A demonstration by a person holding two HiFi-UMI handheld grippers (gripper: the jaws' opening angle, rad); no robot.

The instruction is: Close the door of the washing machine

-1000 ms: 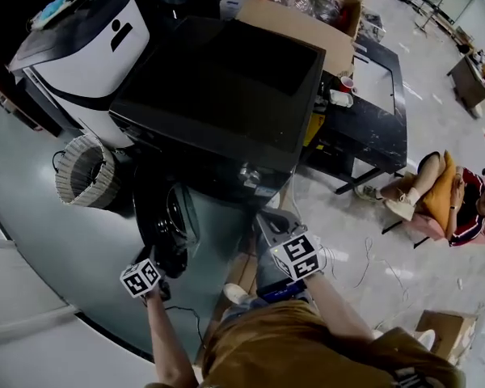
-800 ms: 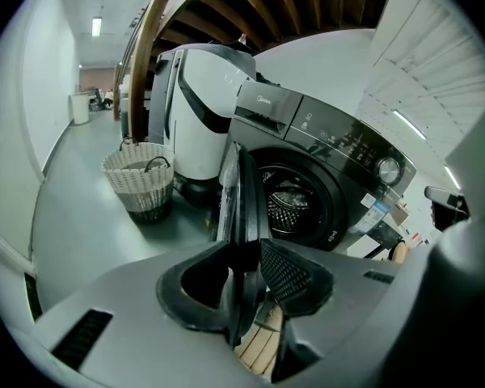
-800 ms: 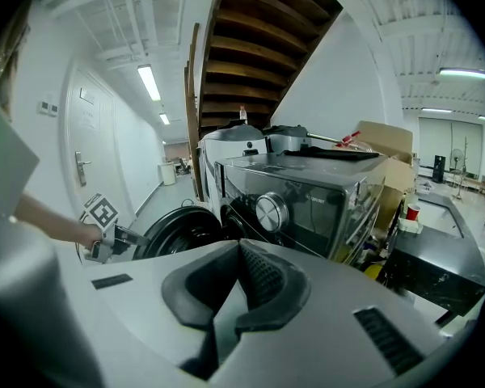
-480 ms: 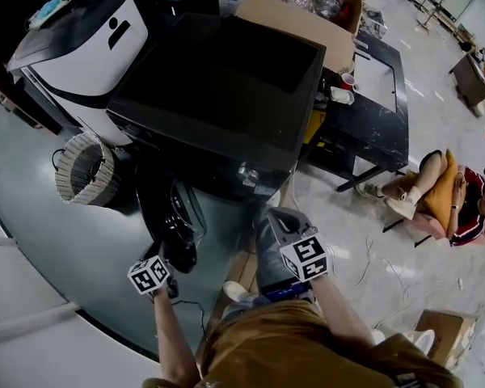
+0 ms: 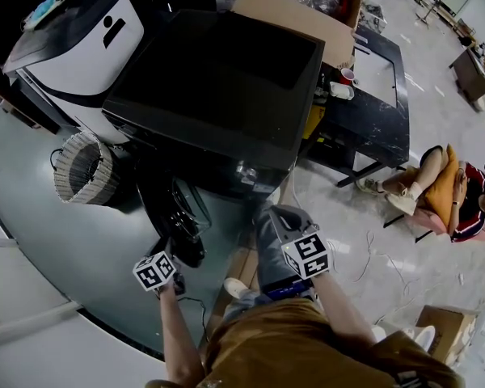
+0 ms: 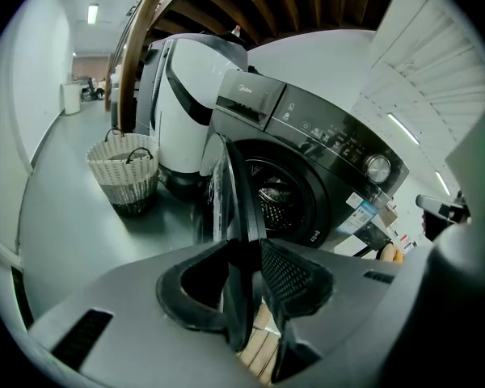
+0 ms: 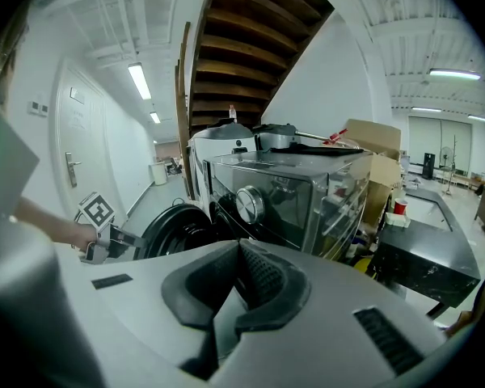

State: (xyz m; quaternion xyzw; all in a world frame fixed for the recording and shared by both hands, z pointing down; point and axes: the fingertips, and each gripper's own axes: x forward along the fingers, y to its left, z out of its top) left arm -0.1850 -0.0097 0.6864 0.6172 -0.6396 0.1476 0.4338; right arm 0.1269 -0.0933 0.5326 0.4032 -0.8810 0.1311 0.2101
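Down in front of the black washing machine [image 5: 226, 79], the round door [image 6: 236, 192] stands part-way open, hinged on its left side and swung out from the front. The left gripper [image 6: 246, 277] pinches the door's free edge, the rim running straight up between its two pads. Behind the door the drum [image 6: 276, 200] shows perforated metal; whether anything lies inside cannot be told. The right gripper [image 7: 238, 277] has its jaws pressed together on nothing and is held near the machine's front right corner, apart from the door. A wicker basket [image 5: 82, 168] with two handles sits on the floor left of the machine, below a white appliance [image 5: 73, 35]; its contents are not visible. Behind the machine an open cardboard box [image 5: 307, 18] holds clear plastic items, one with a red top. On the black table [image 5: 372, 111] to the right stand a red cup [image 5: 347, 77] and a small white dish beside it.
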